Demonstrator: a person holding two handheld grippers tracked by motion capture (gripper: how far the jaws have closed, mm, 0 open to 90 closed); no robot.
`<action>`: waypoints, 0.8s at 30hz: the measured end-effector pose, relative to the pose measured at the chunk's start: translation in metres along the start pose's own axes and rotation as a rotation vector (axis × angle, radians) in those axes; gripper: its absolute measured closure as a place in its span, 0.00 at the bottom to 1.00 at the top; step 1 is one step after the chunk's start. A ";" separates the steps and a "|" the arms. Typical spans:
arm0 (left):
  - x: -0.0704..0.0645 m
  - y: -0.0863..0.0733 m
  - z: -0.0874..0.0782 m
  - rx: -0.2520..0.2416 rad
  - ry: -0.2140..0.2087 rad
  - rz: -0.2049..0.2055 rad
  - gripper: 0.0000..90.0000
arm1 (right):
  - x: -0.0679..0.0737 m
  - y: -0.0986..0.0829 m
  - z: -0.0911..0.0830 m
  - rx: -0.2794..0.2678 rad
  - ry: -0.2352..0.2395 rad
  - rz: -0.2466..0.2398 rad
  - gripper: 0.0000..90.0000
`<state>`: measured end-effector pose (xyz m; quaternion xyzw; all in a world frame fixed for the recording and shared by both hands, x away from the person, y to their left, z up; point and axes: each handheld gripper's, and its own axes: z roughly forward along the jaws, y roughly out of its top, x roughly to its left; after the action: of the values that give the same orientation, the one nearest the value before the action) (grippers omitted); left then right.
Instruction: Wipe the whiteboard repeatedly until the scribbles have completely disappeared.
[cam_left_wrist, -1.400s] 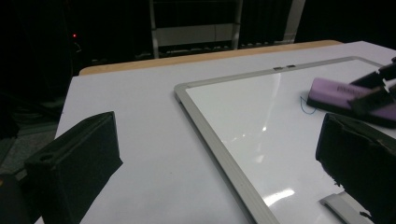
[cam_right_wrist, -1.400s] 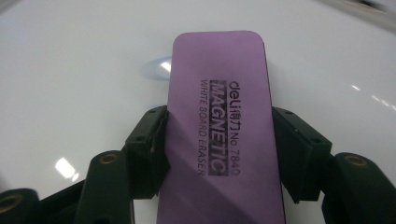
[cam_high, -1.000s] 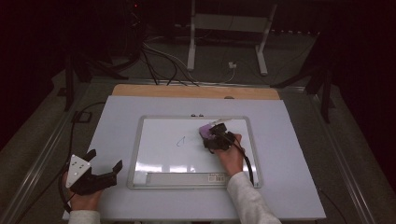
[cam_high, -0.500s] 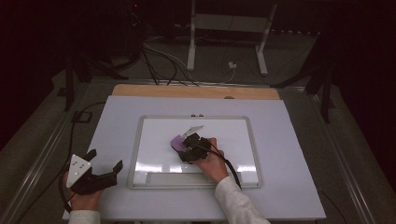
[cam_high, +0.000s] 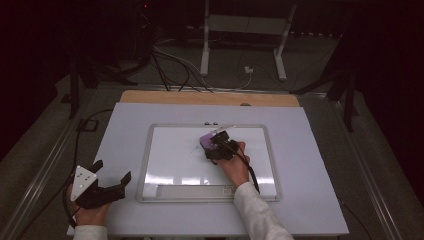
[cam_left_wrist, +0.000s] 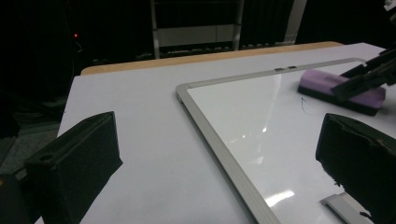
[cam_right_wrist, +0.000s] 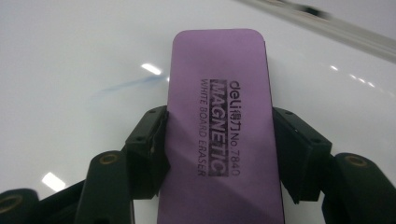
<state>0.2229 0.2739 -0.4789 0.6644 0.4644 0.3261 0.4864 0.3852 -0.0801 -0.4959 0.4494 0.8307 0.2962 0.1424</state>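
Purple eraser (cam_right_wrist: 219, 126), rounded corners, black "MAGNETIC WHITE BOARD ERASER" print on top. Lies flat on the whiteboard (cam_high: 170, 165), upper middle area, beside a faint blue mark (cam_right_wrist: 126, 86).

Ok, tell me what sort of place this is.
Probably a lab or recording room: a whiteboard lies flat on a white table, cables trail over the dark floor, and a metal stand sits behind.

Left hand-held gripper (cam_high: 111, 176) jaws spread, right hand-held gripper (cam_high: 212, 146) clamped, forearm extended

A dim lab: floor cables (cam_high: 170, 65) behind a white table (cam_high: 125, 130).
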 end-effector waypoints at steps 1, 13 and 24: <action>0.000 0.000 0.000 0.000 0.000 0.002 0.01 | 0.009 0.001 0.001 0.001 0.022 -0.019 0.45; 0.003 -0.001 -0.003 -0.005 0.004 -0.007 0.01 | -0.006 0.006 0.003 0.020 -0.029 0.047 0.45; 0.001 0.000 -0.002 -0.004 0.002 -0.001 0.01 | 0.033 0.009 0.006 0.025 0.076 -0.097 0.45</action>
<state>0.2213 0.2758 -0.4783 0.6628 0.4645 0.3274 0.4876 0.3751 -0.0469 -0.4940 0.3986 0.8600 0.2954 0.1193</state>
